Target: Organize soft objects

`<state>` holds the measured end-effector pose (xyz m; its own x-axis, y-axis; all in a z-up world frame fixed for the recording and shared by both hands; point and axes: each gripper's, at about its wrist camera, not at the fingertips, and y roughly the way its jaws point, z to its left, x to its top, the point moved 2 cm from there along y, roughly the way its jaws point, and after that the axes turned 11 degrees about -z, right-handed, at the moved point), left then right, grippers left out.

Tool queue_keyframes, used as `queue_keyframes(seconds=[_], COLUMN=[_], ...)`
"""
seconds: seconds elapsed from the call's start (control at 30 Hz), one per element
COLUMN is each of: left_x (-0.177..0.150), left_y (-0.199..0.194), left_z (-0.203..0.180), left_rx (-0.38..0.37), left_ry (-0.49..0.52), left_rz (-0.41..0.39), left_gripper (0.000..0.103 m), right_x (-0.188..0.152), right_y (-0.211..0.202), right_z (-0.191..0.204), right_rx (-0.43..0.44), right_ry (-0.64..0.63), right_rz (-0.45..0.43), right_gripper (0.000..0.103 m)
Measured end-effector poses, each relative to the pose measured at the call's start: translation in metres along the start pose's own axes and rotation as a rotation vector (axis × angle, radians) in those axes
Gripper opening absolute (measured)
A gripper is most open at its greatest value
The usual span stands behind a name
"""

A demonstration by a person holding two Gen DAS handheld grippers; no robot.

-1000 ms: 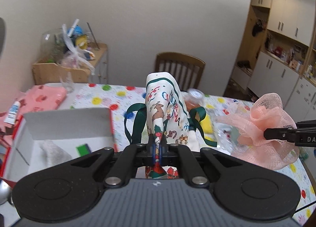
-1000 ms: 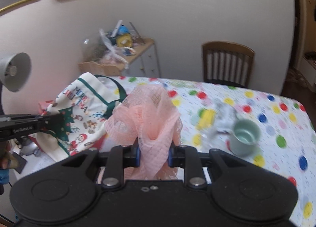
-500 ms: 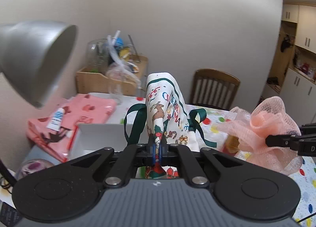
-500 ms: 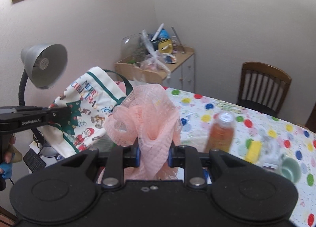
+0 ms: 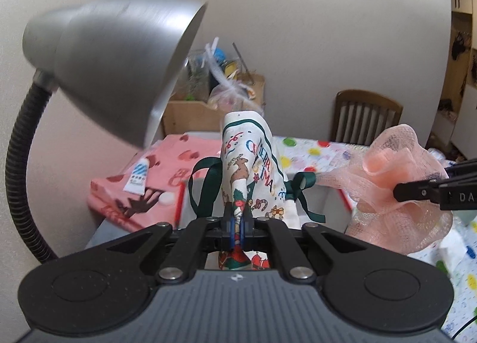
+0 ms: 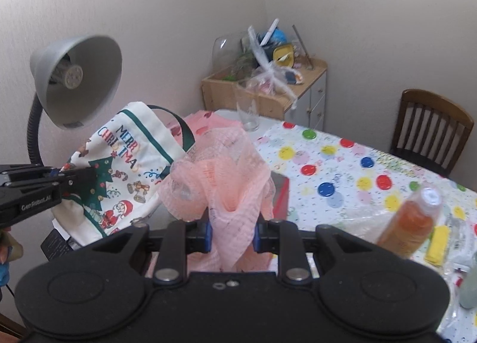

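Observation:
My left gripper (image 5: 237, 223) is shut on a white Christmas-print cloth bag (image 5: 253, 164) with green ribbon handles and holds it up in the air. The bag also shows at the left of the right wrist view (image 6: 119, 170), with the left gripper (image 6: 64, 174) clamped on it. My right gripper (image 6: 231, 234) is shut on a pink mesh bath pouf (image 6: 220, 176) and holds it up. The pouf also shows at the right of the left wrist view (image 5: 396, 188). A white open box with red sides (image 5: 332, 197) lies below both, mostly hidden.
A grey gooseneck desk lamp (image 5: 119, 68) hangs close at the upper left. Folded pink heart-print fabric (image 5: 143, 182) lies beside the box. An orange bottle (image 6: 408, 220), a drinking glass (image 6: 249, 110) and a yellow item (image 6: 436, 243) stand on the polka-dot tablecloth (image 6: 342, 170). A wooden chair (image 6: 429, 131) stands behind.
Both grippers have swung left with their loads still held. The lamp now looms large in the left wrist view, and the box has slid under the bag and pouf.

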<state>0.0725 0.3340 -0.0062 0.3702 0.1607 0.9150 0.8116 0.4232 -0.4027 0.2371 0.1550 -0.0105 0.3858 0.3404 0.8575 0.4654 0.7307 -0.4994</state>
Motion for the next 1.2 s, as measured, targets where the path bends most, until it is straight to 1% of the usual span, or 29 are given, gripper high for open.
queue_keyframes(seconds=[0.17, 0.4, 0.5, 0.63, 0.8, 0.97, 1.07, 1.2], left_x=[-0.012, -0.027, -0.03, -0.031, -0.031, -0.037, -0.044, -0.055], left_y=[0.019, 0.053, 0.066, 0.081, 0.101, 0.119, 0.125, 0.131], left_z=[0.013, 0.014, 0.011, 0.012, 0.013, 0.012, 0.01, 0.011], left_rx=[0.019, 0.008, 0.013, 0.021, 0.014, 0.035, 0.037, 0.021], left_ry=[0.024, 0.061, 0.087, 0.092, 0.095, 0.099, 0.109, 0.09], left_rz=[0.036, 0.094, 0.101, 0.11, 0.123, 0.139, 0.161, 0.206], left_gripper=[0.003, 0.003, 0.003, 0.003, 0.003, 0.003, 0.003, 0.003], right_x=[-0.002, -0.01, -0.015, -0.02, -0.023, -0.025, -0.028, -0.03], right_y=[0.032, 0.071, 0.085, 0.101, 0.114, 0.123, 0.127, 0.13], right_z=[0.012, 0.019, 0.018, 0.015, 0.015, 0.02, 0.023, 0.022], right_rx=[0.011, -0.038, -0.063, -0.084, -0.094, -0.092, -0.088, -0.084], right_ry=[-0.003, -0.039, -0.061, -0.079, -0.116, -0.161, -0.186, -0.183], right_rz=[0.04, 0.098, 0.122, 0.149, 0.163, 0.176, 0.184, 0.198], right_gripper=[0.022, 0.023, 0.023, 0.025, 0.026, 0.027, 0.028, 0.029])
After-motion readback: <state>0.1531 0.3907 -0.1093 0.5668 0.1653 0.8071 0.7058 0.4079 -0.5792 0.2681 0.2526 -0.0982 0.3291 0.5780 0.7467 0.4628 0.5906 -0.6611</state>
